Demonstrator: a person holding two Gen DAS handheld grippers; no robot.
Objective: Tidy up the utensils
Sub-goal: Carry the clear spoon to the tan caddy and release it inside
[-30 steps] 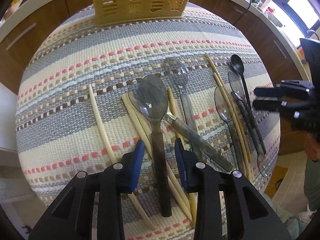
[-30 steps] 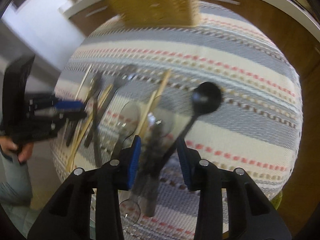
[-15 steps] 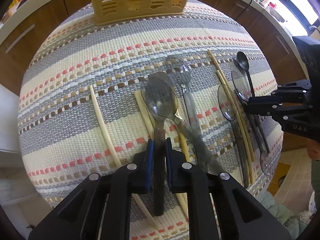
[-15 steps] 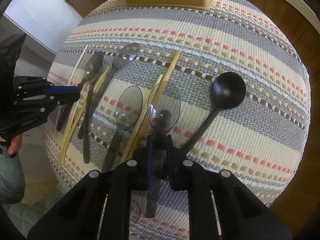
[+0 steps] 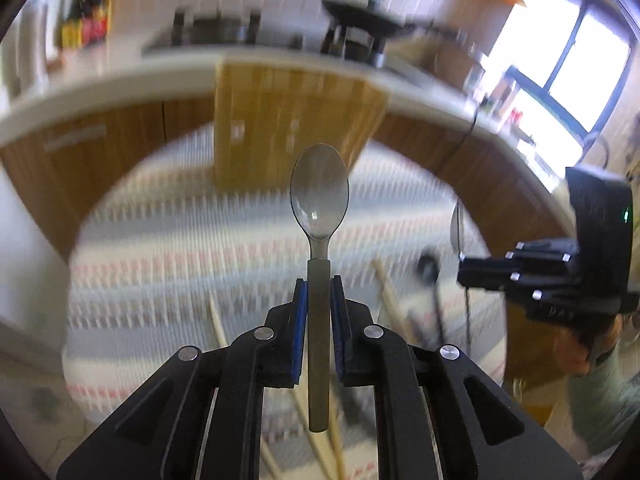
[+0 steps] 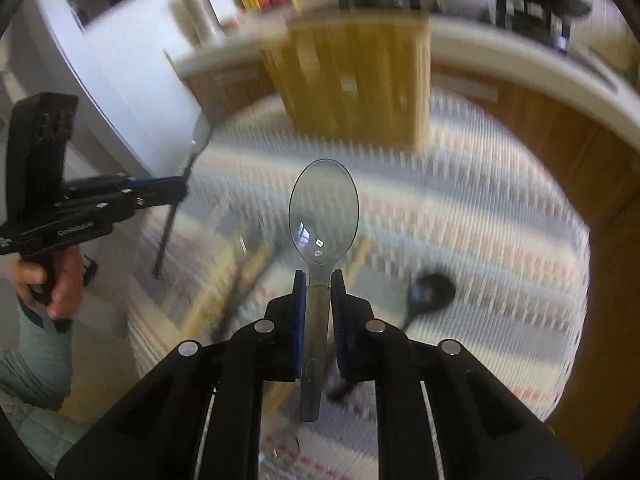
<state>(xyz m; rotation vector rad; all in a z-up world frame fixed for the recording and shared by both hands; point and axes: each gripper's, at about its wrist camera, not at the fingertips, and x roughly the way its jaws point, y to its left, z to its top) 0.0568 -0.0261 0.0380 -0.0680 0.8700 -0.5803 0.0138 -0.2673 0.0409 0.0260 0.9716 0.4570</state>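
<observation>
While both views are smeared with blur, each gripper plainly clamps a spoon by its handle. The left gripper (image 5: 319, 292) pinches a grey spoon (image 5: 319, 200), bowl at frame centre, clear of the striped cloth (image 5: 168, 248). The right gripper (image 6: 319, 288) pinches a clear spoon (image 6: 323, 208) the same way. A yellow basket (image 5: 296, 120) sits at upper centre of the cloth; chopsticks (image 5: 390, 300) and a black spoon (image 6: 430, 292) lie lower on it

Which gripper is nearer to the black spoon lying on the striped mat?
Right. The right gripper hangs close beside the black spoon; the left gripper is well off to the other side.
</observation>
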